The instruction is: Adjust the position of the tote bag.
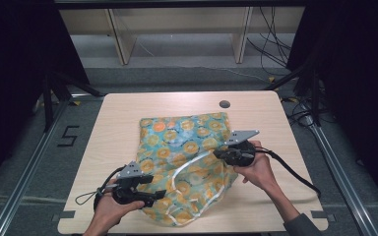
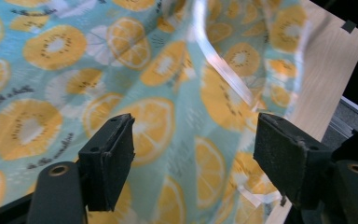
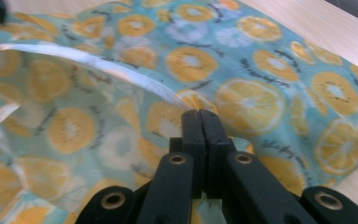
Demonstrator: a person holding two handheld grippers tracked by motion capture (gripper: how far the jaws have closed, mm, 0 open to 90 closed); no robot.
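Observation:
A teal cloth bag (image 1: 182, 142) printed with orange slices lies on the wooden table (image 1: 123, 113), its open mouth with a white hem (image 1: 197, 162) facing the near edge. My right gripper (image 1: 220, 153) is shut on the hem at the mouth's right side and holds it a little off the table. In the right gripper view the jaws (image 3: 200, 119) are pressed together on the white hem (image 3: 121, 74). My left gripper (image 1: 158, 194) stands open at the bag's near left corner. In the left gripper view its pads (image 2: 114, 149) stand wide apart over the printed cloth (image 2: 51, 51).
A round cable hole (image 1: 225, 104) sits near the table's far edge. Bare wood lies to the left and right of the bag. Metal frame rails (image 1: 34, 162) run along both sides of the table, and a wooden shelf (image 1: 177, 24) stands beyond it.

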